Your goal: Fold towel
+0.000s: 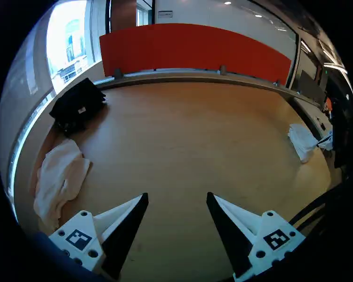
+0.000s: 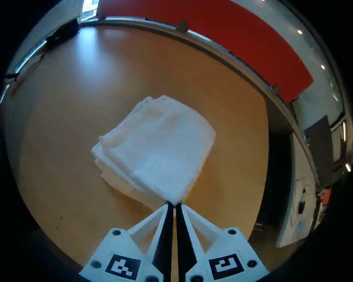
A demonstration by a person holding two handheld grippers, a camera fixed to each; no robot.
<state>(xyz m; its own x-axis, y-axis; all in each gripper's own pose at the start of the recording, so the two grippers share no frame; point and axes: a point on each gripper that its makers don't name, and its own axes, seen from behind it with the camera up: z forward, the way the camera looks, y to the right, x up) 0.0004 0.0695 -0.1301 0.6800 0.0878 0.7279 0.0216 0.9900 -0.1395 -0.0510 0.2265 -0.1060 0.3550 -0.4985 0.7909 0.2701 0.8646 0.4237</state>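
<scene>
Left gripper view: the left gripper hangs level above the near edge of the wooden surface, its fingers spread wide with nothing between them. Ahead lies a broad bare stretch of wood, running to the far edge under a red partition. A crumpled towel lies along the left edge, a black bag sits in the far left corner, and a white cloth lies by the right edge.

In the right gripper view, the right gripper points down and forward, its fingers drawn together to a thin slit. Their tips meet the near corner of the folded towel; whether they pinch the cloth cannot be told. This towel lies flat with bare wood on every side, well apart from the far edge
</scene>
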